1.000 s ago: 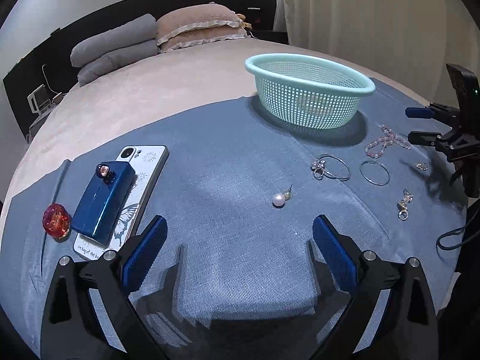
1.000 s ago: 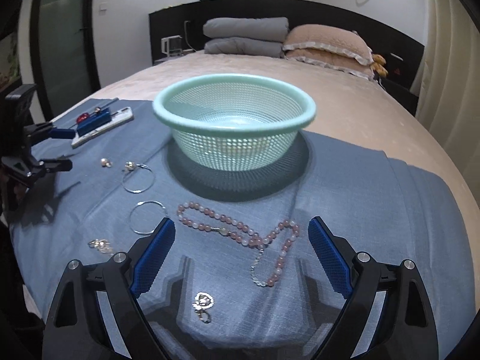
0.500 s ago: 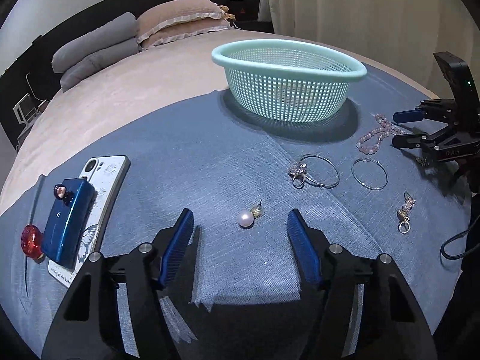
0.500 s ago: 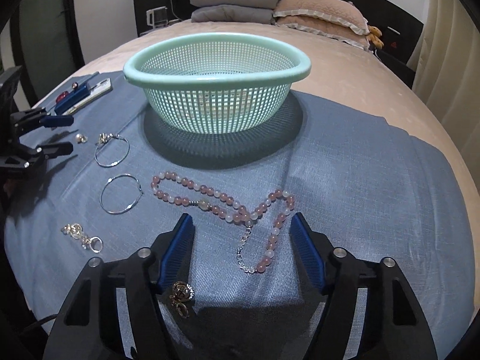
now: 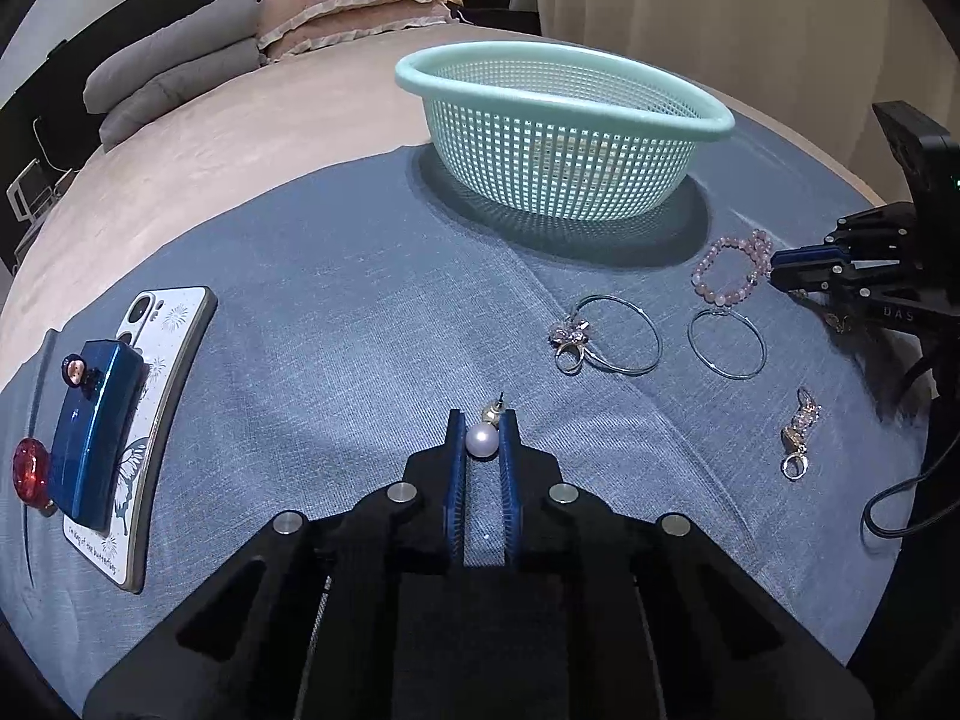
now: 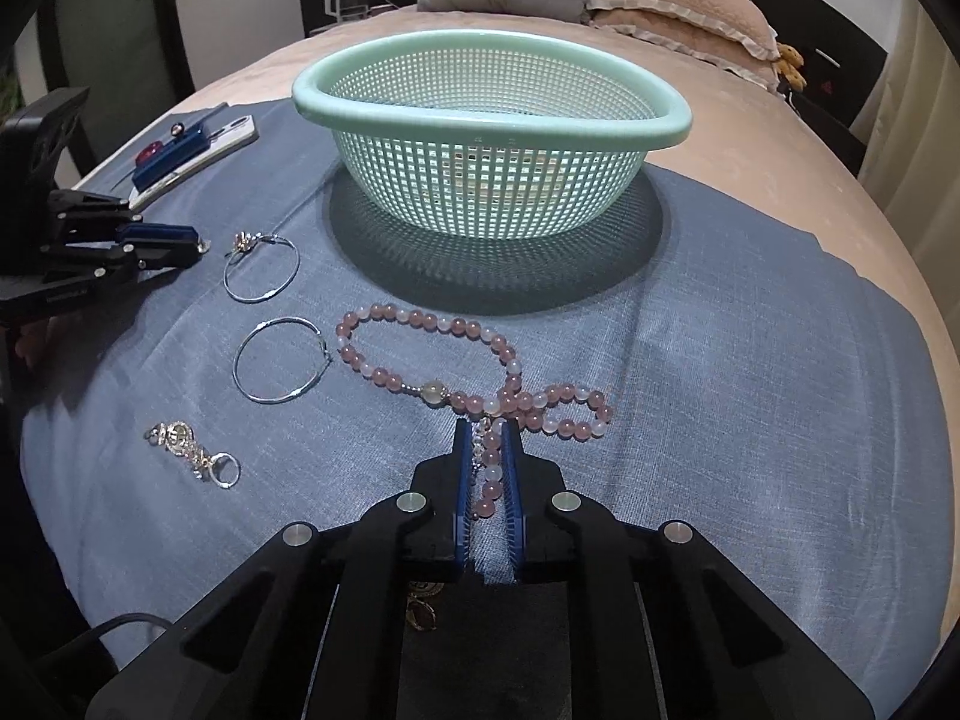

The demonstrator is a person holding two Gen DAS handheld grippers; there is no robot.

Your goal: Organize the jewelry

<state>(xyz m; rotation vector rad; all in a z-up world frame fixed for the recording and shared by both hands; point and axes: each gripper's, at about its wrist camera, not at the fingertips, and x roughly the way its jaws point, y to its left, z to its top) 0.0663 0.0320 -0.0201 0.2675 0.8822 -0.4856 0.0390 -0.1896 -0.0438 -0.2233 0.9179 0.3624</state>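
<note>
My left gripper (image 5: 482, 429) is shut on a pearl earring (image 5: 482, 440) that lies on the blue cloth (image 5: 336, 300). My right gripper (image 6: 487, 438) is shut on the tail of a pink bead necklace (image 6: 420, 387), also on the cloth. A mint mesh basket (image 5: 714, 117) stands at the back and shows in the right wrist view too (image 6: 672, 120). Two thin hoop earrings (image 6: 279, 369) (image 6: 261, 270) and a small silver charm (image 6: 192, 453) lie to the left of the necklace.
A phone (image 5: 156, 396) with a blue box (image 5: 96, 426) on it and a red gem (image 5: 30, 471) lie at the cloth's left edge. Another small gold piece (image 6: 423, 612) sits under my right gripper. Pillows (image 5: 348, 6) lie at the bed's far end.
Both grippers moved forward and down and closed: the left onto the pearl earring, the right onto the necklace tail. Both were open earlier.
</note>
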